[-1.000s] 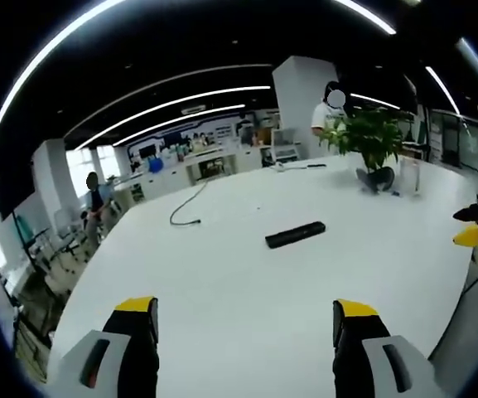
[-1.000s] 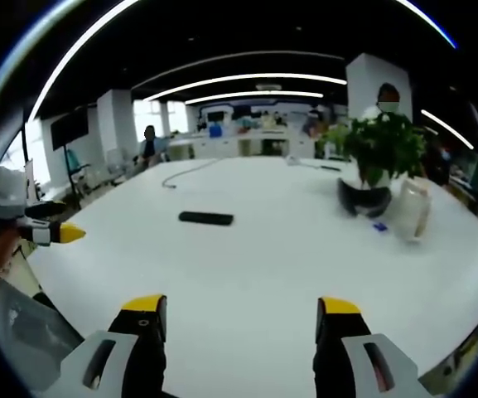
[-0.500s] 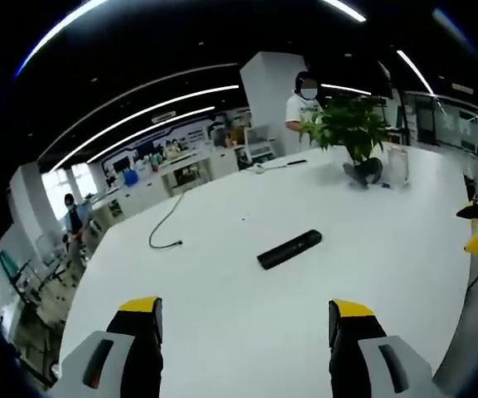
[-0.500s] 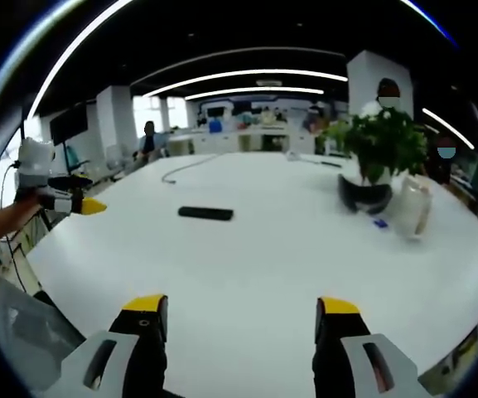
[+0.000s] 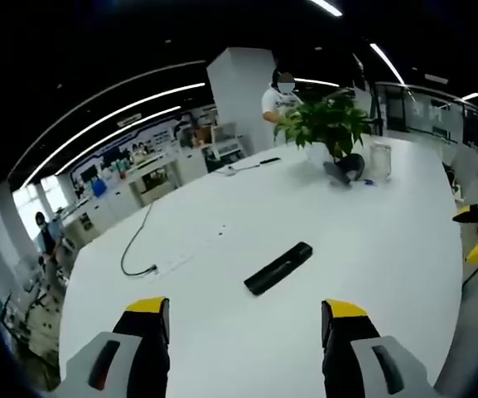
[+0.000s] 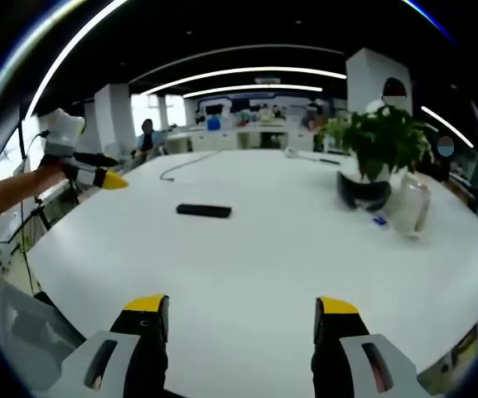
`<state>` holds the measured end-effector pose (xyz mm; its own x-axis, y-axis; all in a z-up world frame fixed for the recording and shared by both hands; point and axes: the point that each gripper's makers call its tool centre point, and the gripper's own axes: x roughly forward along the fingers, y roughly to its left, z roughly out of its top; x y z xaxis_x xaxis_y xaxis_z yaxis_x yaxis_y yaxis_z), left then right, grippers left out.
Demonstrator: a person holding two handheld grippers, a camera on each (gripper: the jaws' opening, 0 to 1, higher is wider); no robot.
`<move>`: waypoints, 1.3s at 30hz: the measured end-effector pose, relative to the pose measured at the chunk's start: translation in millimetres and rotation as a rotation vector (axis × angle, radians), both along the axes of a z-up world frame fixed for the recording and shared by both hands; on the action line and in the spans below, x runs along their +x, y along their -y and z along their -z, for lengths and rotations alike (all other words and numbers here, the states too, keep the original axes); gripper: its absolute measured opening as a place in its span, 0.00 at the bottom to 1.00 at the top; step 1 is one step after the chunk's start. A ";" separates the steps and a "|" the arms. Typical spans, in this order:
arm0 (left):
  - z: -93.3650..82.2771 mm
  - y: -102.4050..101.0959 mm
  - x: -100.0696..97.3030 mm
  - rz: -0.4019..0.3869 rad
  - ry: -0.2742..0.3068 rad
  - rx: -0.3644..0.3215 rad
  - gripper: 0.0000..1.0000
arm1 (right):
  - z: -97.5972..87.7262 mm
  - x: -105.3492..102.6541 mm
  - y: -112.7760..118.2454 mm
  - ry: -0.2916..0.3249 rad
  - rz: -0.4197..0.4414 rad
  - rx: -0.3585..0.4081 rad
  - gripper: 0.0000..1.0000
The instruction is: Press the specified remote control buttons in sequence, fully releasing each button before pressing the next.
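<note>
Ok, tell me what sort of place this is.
Probably an open-plan office or lab: a large white table with a potted plant, long strip ceiling lights, and rows of desks in the background, where a few people stand. A remote control lies on the table.

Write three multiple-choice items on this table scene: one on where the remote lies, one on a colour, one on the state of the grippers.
1. Where does the remote lie?
A. flat on the white table, apart from the plant
B. inside the plant pot
C. between the left gripper's jaws

2. What colour are the tips of the gripper jaws?
A. red
B. yellow
C. green

3. How does the right gripper stand?
A. shut on the remote
B. shut on a cable
C. open, holding nothing

Answers: 1 A, the remote rests alone on bare tabletop, ahead of the left gripper. 2 B, both jaws in each view end in yellow caps. 3 C, its jaws stand wide apart with only table between them.
</note>
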<state>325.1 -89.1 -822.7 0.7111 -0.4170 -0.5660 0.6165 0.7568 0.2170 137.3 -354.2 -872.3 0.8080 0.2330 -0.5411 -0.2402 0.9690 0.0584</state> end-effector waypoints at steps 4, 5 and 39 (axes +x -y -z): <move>-2.5 13.3 11.5 0.042 -0.001 0.029 0.71 | 0.7 -0.1 0.2 -0.002 0.000 -0.003 0.70; -1.0 16.5 13.5 0.055 -0.016 0.030 0.70 | 0.7 -0.1 0.1 -0.002 0.000 -0.003 0.70; 97.8 80.1 74.0 0.524 -0.331 0.244 0.56 | 9.4 -0.8 3.5 -0.046 0.015 -0.026 0.69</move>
